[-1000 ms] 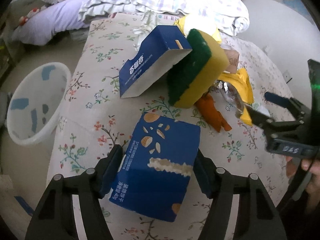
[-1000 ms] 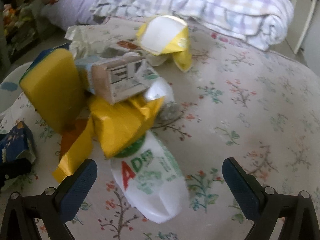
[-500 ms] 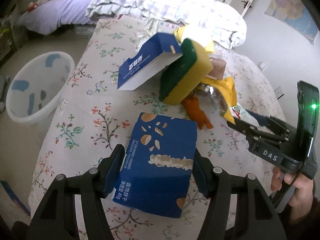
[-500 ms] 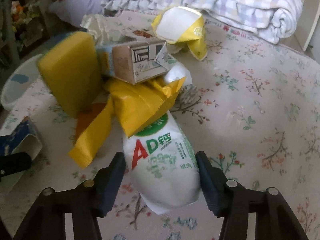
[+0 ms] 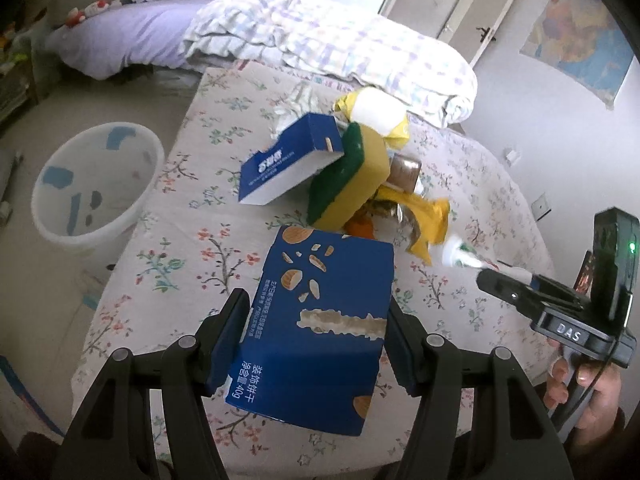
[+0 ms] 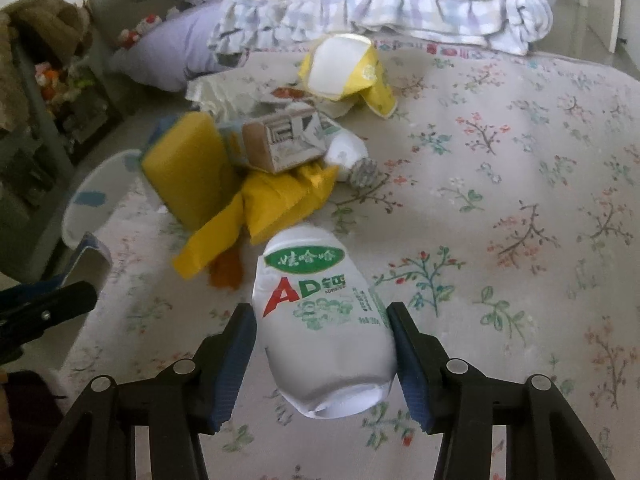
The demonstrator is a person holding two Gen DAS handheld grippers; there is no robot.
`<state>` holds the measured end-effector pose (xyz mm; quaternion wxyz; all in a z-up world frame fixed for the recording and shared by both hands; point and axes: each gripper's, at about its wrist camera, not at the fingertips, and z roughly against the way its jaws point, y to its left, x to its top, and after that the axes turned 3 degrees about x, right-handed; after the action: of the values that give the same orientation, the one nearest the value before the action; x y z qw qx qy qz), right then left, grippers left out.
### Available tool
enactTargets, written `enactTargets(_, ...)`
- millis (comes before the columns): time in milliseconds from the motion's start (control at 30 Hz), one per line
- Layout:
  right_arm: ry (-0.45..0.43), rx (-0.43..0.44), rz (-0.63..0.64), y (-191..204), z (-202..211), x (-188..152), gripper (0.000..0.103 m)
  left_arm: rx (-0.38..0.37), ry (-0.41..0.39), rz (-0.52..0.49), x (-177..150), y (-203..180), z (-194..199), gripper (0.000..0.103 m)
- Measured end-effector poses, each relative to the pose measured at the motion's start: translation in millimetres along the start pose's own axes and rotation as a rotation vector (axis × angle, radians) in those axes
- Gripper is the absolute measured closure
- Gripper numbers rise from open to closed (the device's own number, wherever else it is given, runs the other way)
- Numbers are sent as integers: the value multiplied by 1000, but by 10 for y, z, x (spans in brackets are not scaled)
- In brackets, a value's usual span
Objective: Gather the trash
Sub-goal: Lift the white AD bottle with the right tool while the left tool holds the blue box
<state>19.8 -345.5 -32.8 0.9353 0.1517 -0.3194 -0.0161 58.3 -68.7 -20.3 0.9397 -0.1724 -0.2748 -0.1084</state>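
Biscuit box: the dark blue biscuit box (image 5: pixel 320 328) sits low in the centre of the left wrist view, clamped between the two pads of the left claw (image 5: pixel 316 340) and held above the floral surface.
Milk bottle: the white milk bottle (image 6: pixel 324 320) with green and red print fills the lower centre of the right wrist view, base toward the camera, pinched on both sides by the right claw (image 6: pixel 324 344).
Right claw from the left view: it shows at the right edge of the frame, with the bottle's end poking out of it.
Trash pile: above the biscuit box, in the middle of the left wrist view, a yellow sponge (image 5: pixel 352 176) with a green face leans against an open blue carton (image 5: pixel 288 160); a yellow wrapper (image 5: pixel 424 216) and a small brown carton (image 5: pixel 404 166) lie just right of it.
Yellow bag: a yellow and white bag (image 6: pixel 344 68) lies beyond the pile, upper centre of the right wrist view.
Worktop: a round worktop (image 5: pixel 192 248) under a flowered cloth carries the pile.
Bin: a white bin (image 5: pixel 92 184) stands on the floor at the left of the left wrist view.
Bed: a checked quilt (image 5: pixel 320 44) is bundled on the bed across the top.
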Motion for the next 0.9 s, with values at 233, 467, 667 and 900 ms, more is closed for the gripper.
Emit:
enactTargets(233, -29, 36, 35, 167, 193, -7, 52, -7, -41, 30, 8, 133, 217, 37)
enactTargets(467, -23, 7, -15, 87, 107, 18, 73, -5, -52, 70, -10, 282, 314, 37)
enactTargets(667, -27, 62, -157, -187, 166, 24, 34, -8, -46, 86, -21, 345, 327, 37)
enactTargets(900, 25, 51, -213, -233, -73, -7, 24, -13, -27, 91, -40, 328, 266, 36)
